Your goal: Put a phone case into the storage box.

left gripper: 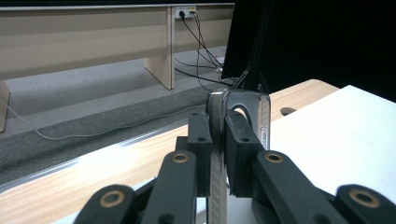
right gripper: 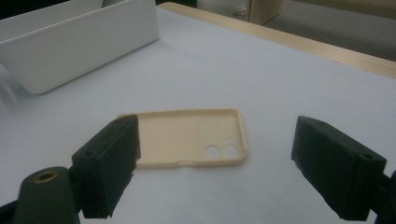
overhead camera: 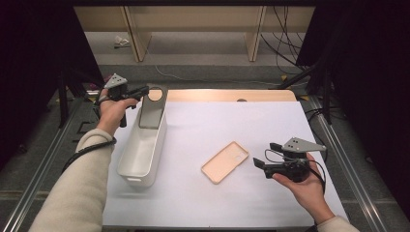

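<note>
Careful: your left tongs [overhead camera: 143,90] pinch the grey phone case [overhead camera: 153,108] over the white plastic bin's [overhead camera: 126,162] far end by one edge; it may twist loose, while the right tongs [overhead camera: 264,155] gape wide.

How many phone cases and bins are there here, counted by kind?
Phone cases: 2, a grey case pinched in the left gripper over the bin, and a beige case lying on the table in front of the open right gripper.
White bins: 1.
Total: 3 things.
</note>
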`<act>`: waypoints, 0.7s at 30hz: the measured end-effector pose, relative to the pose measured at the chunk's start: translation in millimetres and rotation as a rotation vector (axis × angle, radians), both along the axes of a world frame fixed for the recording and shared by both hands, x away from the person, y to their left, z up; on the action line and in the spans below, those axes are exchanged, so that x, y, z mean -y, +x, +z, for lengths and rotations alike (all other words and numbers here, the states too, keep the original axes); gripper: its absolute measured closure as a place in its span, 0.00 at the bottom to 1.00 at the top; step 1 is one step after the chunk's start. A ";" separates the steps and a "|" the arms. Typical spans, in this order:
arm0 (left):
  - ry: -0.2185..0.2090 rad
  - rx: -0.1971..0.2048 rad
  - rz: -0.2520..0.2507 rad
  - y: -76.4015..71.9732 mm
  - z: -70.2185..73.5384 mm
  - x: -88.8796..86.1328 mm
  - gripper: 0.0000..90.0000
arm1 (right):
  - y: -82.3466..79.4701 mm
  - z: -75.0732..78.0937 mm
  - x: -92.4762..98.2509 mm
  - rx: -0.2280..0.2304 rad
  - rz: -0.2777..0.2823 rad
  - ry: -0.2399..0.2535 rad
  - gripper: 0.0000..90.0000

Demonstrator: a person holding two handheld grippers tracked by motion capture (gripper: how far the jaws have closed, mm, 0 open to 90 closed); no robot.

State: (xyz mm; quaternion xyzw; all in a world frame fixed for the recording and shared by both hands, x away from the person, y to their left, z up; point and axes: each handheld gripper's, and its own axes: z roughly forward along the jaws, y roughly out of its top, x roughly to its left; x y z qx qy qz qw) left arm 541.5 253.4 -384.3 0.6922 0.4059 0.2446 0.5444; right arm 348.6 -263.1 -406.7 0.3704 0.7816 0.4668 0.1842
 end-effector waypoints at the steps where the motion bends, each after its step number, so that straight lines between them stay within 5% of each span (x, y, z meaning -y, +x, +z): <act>1: 0.000 -0.001 0.001 0.0 -0.5 -0.2 0.91 | -0.1 0.0 -0.1 0.000 0.000 0.000 0.18; 21: -0.004 -0.019 0.013 1.0 -9.1 -3.0 0.91 | 0.3 -0.4 -0.2 0.000 0.000 0.002 0.18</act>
